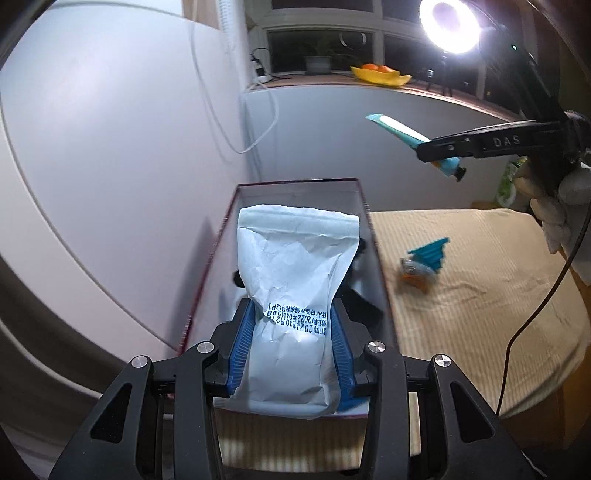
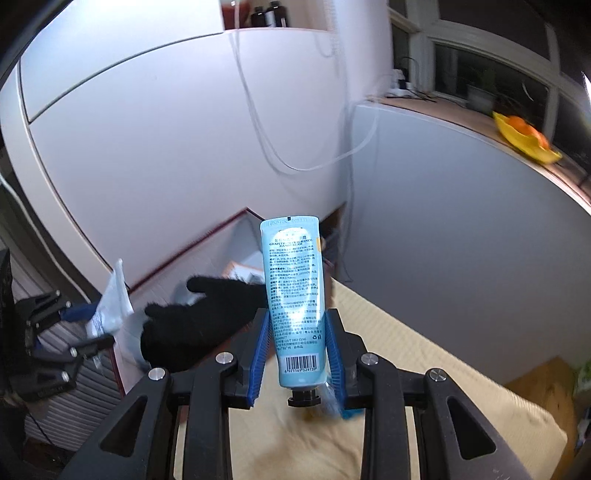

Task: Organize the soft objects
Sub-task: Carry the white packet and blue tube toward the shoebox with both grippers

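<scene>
My left gripper (image 1: 293, 314) is shut on a white crumpled pouch (image 1: 295, 280) with a printed date and holds it over a clear box with a dark red rim (image 1: 295, 181). The right wrist view shows that pouch (image 2: 110, 299) at the left and a black glove (image 2: 199, 317) lying in the box (image 2: 225, 225). My right gripper (image 2: 297, 325) is shut on a light blue hand cream tube (image 2: 295, 295), cap towards me. The left wrist view shows it (image 1: 400, 133) held high above the cloth, right of the box.
A beige cloth (image 1: 480, 295) covers the table. A small blue and orange item (image 1: 424, 264) lies on it, blurred. White cabinets and hanging cords stand behind the box. A yellow fruit bowl (image 1: 380, 75) sits on the sill, beside a bright ring lamp (image 1: 452, 24).
</scene>
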The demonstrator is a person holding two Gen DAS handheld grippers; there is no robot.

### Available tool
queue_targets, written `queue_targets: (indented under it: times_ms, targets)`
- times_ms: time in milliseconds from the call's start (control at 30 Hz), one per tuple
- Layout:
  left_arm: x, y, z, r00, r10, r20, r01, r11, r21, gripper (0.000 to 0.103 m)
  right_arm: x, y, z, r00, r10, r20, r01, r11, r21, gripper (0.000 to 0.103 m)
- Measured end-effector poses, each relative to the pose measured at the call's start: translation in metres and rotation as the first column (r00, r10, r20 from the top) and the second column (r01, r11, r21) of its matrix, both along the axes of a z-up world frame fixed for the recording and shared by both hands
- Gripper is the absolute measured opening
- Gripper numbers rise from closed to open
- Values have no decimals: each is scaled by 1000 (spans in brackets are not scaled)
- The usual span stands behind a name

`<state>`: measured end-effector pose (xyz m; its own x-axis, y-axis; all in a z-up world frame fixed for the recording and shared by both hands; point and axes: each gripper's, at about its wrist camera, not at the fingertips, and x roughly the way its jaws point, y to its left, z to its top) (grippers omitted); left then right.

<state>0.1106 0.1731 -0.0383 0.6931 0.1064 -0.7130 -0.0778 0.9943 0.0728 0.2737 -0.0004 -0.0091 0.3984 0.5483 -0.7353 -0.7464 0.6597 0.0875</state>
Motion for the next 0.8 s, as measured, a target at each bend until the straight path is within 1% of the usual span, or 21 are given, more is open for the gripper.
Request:
queue_targets:
  times_ms: [167, 233, 333, 500, 567, 600, 633, 667, 700, 733, 767, 800]
  targets:
    - [6, 18, -5, 999, 38, 5, -38, 997, -61, 39, 13, 48, -11, 999, 20, -43, -19, 1000, 3, 27]
    - [9, 21, -9, 999, 45, 2, -44, 996, -73, 39, 18, 65, -19, 998, 21, -62, -21, 1000, 2, 27]
    - [12, 21, -14, 999, 46, -3, -46, 998, -49, 39, 25, 81, -29, 996, 22, -83, -22, 1000, -4, 27]
    - [17, 23, -21, 998, 61, -13, -62, 998, -33, 39, 29, 99, -45, 995, 30, -99, -33, 999, -27, 27]
    - [18, 23, -24, 998, 57, -16, -58, 998, -29, 44, 31, 104, -48, 994, 41, -97, -44, 998, -33, 28]
    - [18, 23, -24, 998, 57, -16, -57, 998, -25, 44, 31, 106, -49, 995, 43, -93, -46, 998, -36, 28]
    - [18, 23, -25, 998, 60, -20, -60, 998, -19, 48, 31, 107, -49, 996, 41, -85, -44, 998, -36, 28]
    - [19, 23, -25, 998, 66, -19, -66, 998, -16, 55, 30, 108, -49, 996, 41, -83, -44, 998, -33, 30]
    - [18, 24, -25, 997, 69, -18, -69, 997, -19, 59, 30, 109, -48, 995, 34, -89, -38, 998, -48, 41]
    - [18, 26, -24, 997, 72, -15, -73, 997, -25, 66, 29, 109, -46, 995, 36, -88, -39, 999, -36, 56]
    - [18, 26, -24, 997, 75, -15, -76, 997, -27, 68, 28, 108, -43, 996, 38, -81, -40, 999, -24, 65]
    - [19, 27, -24, 997, 78, -14, -78, 997, -29, 68, 26, 108, -40, 997, 36, -67, -37, 999, -15, 65]
